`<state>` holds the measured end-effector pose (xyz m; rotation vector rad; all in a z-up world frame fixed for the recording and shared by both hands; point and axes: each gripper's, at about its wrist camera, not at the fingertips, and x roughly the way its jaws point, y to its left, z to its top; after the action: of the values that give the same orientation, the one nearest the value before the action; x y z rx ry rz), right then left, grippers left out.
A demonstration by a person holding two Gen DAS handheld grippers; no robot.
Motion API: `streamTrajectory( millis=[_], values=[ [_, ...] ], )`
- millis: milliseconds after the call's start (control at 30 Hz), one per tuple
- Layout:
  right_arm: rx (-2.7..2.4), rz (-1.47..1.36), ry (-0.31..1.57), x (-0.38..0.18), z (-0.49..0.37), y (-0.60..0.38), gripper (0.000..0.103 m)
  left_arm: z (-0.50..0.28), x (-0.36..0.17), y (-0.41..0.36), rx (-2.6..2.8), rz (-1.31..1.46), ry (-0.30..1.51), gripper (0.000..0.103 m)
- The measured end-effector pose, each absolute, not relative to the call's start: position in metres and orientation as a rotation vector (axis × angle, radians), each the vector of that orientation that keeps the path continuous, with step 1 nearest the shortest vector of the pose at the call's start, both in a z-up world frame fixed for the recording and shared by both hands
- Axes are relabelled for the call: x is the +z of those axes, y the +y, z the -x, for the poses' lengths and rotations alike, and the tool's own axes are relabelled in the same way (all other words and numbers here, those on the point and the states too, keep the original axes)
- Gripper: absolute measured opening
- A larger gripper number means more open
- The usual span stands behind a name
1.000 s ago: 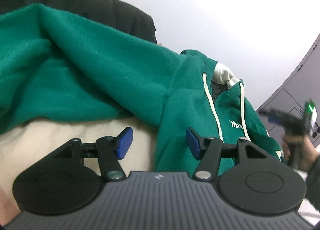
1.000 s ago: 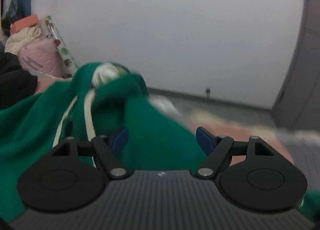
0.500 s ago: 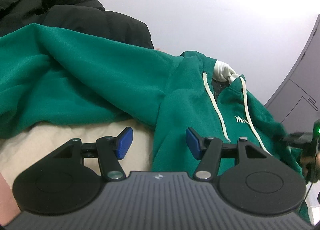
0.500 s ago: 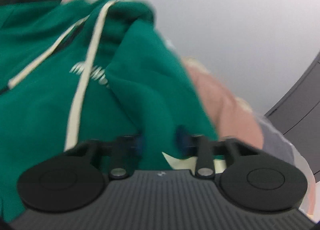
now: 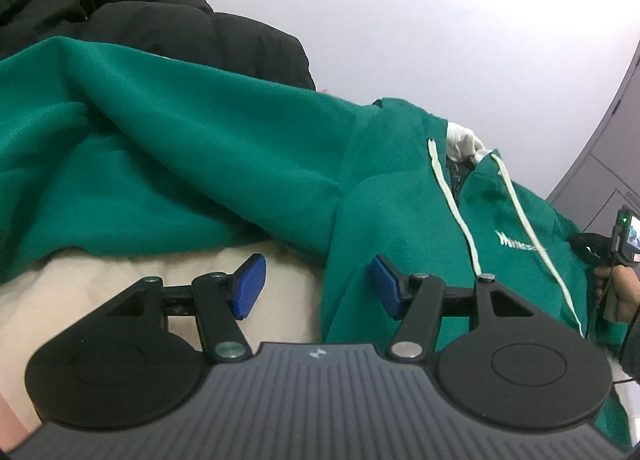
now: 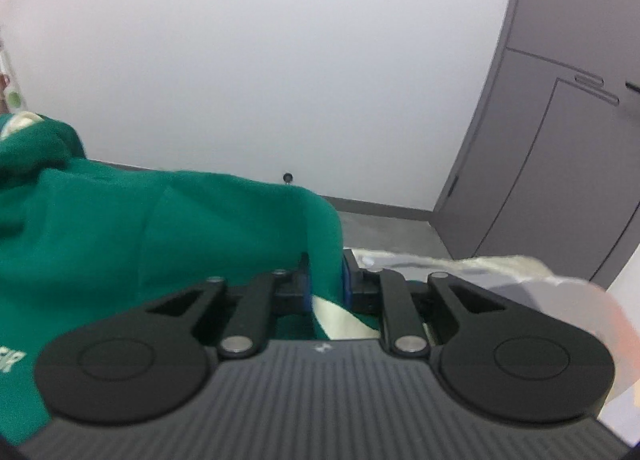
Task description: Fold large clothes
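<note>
A green hoodie (image 5: 224, 164) lies crumpled across a cream bed (image 5: 100, 284), filling the left and middle of the left wrist view, its hood and white drawstrings (image 5: 452, 196) toward the right. A black coat (image 5: 168, 24) is heaped behind it at upper left. The left gripper (image 5: 316, 284) hovers low over the bed with its blue fingers (image 5: 250, 286) wide apart and nothing pressed between them; a hoodie edge hangs just in front of the gap. The right gripper (image 6: 326, 286) has its fingers narrow, pinched on a fold of the hoodie (image 6: 168, 228), with green cloth and a cream strip between them. In the left view, at the right edge, a hand (image 5: 618, 292) holds that gripper beside the hoodie. A grey door (image 6: 560, 164) stands at right.
</note>
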<state>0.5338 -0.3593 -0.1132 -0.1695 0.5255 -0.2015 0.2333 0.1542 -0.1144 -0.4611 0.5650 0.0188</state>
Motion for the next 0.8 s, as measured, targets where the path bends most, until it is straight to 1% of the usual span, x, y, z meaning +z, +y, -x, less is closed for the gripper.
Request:
streamTrajectory(
  millis=[100,133,167,200,233,267,533,600,700,733,767,800],
  values=[
    [-0.173,0.100,0.520,-0.115,-0.530,-0.363,0.021,-0.239,-0.119,0.154,0.023,0.455,0.579,0.064],
    [-0.152,0.067,0.515,-0.112,-0.524,-0.365,0.027,-0.241,-0.120,0.154,0.022,0.459,0.583,0.064],
    [-0.131,0.041,0.516,-0.108,-0.516,-0.368,0.042,-0.242,-0.120,0.154,0.020,0.460,0.586,0.064],
    [-0.108,0.021,0.527,-0.103,-0.510,-0.367,0.050,-0.243,-0.120,0.154,0.019,0.457,0.586,0.064],
    [-0.078,0.008,0.535,-0.097,-0.502,-0.366,0.061,-0.243,-0.118,0.153,0.017,0.452,0.587,0.064],
    [-0.055,-0.002,0.535,-0.093,-0.493,-0.359,0.065,-0.243,-0.117,0.152,0.013,0.448,0.590,0.064],
    [0.065,-0.146,0.596,-0.050,-0.379,-0.358,0.066,-0.220,-0.100,0.146,-0.007,0.419,0.630,0.064],
    [0.083,-0.143,0.654,-0.046,-0.349,-0.361,0.066,-0.210,-0.097,0.147,-0.011,0.441,0.667,0.064],
    [0.136,-0.128,0.840,-0.050,-0.314,-0.364,0.066,-0.190,-0.091,0.146,0.007,0.429,0.718,0.064],
    [0.153,-0.113,0.889,-0.053,-0.304,-0.365,0.068,-0.185,-0.089,0.145,0.012,0.426,0.737,0.064],
    [0.164,-0.099,0.934,-0.058,-0.291,-0.366,0.077,-0.178,-0.089,0.146,0.013,0.434,0.753,0.064],
    [0.170,-0.100,0.969,-0.064,-0.279,-0.368,0.082,-0.173,-0.090,0.146,0.011,0.440,0.771,0.064]
  ],
)
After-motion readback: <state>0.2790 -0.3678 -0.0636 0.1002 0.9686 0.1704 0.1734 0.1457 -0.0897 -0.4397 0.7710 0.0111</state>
